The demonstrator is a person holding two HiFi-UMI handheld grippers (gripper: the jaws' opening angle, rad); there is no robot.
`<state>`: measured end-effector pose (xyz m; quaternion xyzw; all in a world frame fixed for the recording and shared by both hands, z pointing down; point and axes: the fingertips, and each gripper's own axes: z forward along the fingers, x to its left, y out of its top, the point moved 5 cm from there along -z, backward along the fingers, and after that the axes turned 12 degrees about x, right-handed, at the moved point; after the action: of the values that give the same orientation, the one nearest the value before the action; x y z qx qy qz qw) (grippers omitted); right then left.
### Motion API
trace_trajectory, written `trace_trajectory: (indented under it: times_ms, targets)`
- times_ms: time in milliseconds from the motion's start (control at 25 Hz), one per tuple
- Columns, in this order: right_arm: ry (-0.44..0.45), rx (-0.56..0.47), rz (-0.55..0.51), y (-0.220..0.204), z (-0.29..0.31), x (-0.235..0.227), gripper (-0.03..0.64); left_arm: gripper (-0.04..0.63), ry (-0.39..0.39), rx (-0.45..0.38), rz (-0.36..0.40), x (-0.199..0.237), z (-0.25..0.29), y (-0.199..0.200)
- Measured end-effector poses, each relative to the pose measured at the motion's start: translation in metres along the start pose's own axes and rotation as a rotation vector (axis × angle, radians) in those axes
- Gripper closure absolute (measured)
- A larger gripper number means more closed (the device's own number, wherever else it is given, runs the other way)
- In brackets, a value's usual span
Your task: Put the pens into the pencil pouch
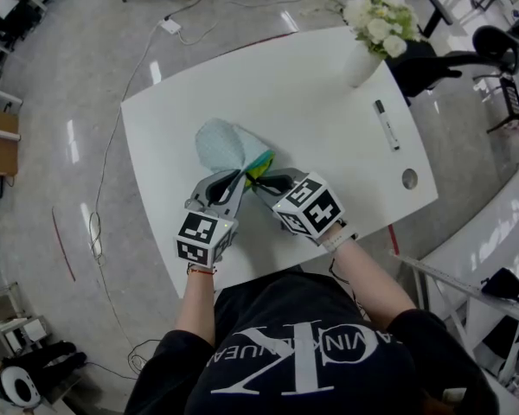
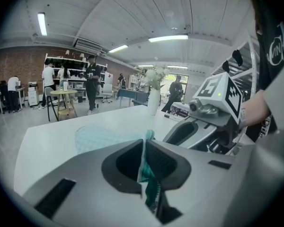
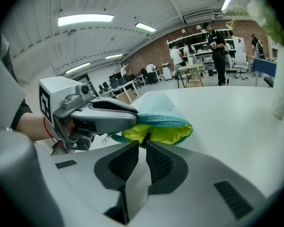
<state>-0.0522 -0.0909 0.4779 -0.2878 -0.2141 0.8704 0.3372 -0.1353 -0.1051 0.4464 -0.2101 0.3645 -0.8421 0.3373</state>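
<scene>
While you look down in the head view, the pencil pouch (image 1: 227, 145) lies on the white table (image 1: 320, 93) right in front of you, its open end toward both grippers. The left gripper (image 1: 234, 178) and the right gripper (image 1: 258, 182) meet at that mouth, almost tip to tip. 1 pen (image 1: 386, 124) lies well apart toward the table's right side, near a vase of white flowers (image 1: 368, 37).

In the left gripper view, your jaws are clamped on the pouch's teal edge (image 2: 146, 174) — the fabric runs up between the pads.

In the right gripper view, your 2 jaws stand slightly apart, with a narrow gap between the pads. The pouch's yellow lining (image 3: 156, 132) sits just at their tips, unpinched, and the left gripper holds the upper lip beside it.
</scene>
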Motion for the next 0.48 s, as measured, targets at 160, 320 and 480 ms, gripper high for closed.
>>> trace_trajectory:
  times_ms: [160, 320, 480]
  targets:
    - [0.005, -0.039, 0.031, 0.002, -0.007, -0.007, 0.552, 0.569, -0.001, -0.002, -0.017, 0.007, 0.004, 0.001]
    - [-0.008, -0.068, 0.067, 0.003, -0.013, -0.018, 0.552, 0.569, -0.012, -0.009, -0.058, 0.014, 0.011, 0.001]
    - [-0.066, -0.083, 0.127, -0.006, -0.026, -0.038, 0.551, 0.569, -0.033, -0.01, -0.076, 0.019, 0.021, 0.003]
